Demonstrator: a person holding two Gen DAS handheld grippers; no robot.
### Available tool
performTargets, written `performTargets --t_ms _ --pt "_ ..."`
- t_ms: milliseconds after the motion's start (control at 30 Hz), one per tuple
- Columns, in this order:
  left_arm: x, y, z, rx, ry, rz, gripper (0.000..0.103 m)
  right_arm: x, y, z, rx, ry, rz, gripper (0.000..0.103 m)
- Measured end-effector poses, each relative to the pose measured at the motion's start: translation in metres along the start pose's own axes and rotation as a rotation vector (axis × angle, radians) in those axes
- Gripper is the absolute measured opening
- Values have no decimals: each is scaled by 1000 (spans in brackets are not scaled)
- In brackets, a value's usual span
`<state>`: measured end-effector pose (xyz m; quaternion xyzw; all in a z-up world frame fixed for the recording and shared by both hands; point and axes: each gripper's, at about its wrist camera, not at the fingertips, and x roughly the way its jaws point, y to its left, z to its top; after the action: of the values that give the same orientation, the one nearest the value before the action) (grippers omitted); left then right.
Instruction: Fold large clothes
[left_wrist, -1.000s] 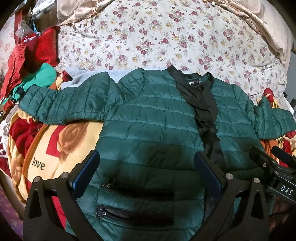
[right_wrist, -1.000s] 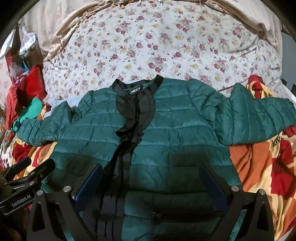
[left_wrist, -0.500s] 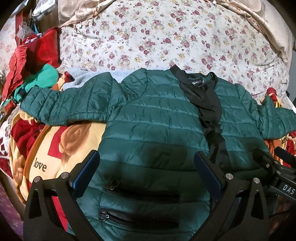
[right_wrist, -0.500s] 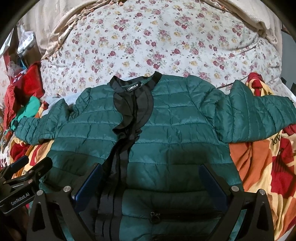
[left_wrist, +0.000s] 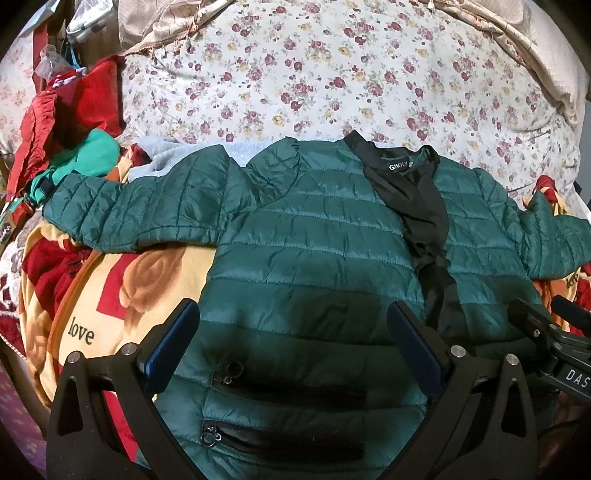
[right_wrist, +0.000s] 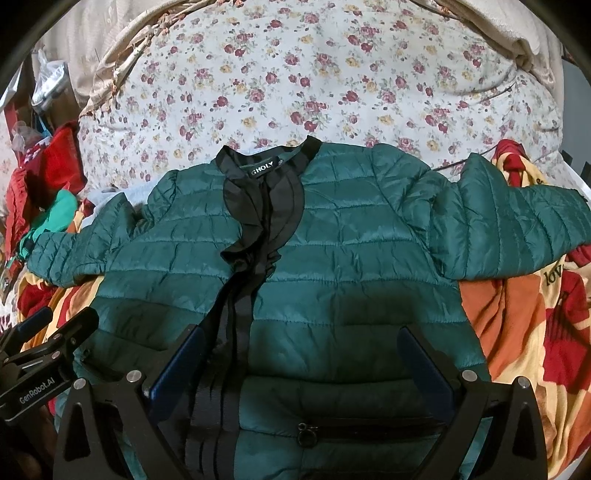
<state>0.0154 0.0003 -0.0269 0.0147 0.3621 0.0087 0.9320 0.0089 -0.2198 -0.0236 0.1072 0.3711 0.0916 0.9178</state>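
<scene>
A dark green quilted jacket (left_wrist: 314, 236) with black front trim lies flat, front up, sleeves spread to both sides. It also shows in the right wrist view (right_wrist: 351, 236). My left gripper (left_wrist: 291, 332) is open and empty, hovering above the jacket's lower left panel near two zip pockets (left_wrist: 288, 391). My right gripper (right_wrist: 301, 354) is open and empty above the lower right panel, just right of the black placket (right_wrist: 236, 332). The left sleeve (left_wrist: 140, 210) and right sleeve (right_wrist: 509, 229) lie outstretched.
The jacket rests on a yellow and red "love" blanket (left_wrist: 110, 295) over a floral bedspread (left_wrist: 332, 74). A heap of red and teal clothes (left_wrist: 74, 147) lies at the left. The other gripper shows at each view's edge (right_wrist: 40, 365).
Both grippers have drawn slightly back toward the jacket's hem and the view has shifted a little. The jacket has not moved and both grippers stay open.
</scene>
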Motion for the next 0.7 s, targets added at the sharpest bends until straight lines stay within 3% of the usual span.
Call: performTargets --t_ms 700 --pt "15 6 8 -10 -24 63 102 20 2 9 -19 40 -2 103"
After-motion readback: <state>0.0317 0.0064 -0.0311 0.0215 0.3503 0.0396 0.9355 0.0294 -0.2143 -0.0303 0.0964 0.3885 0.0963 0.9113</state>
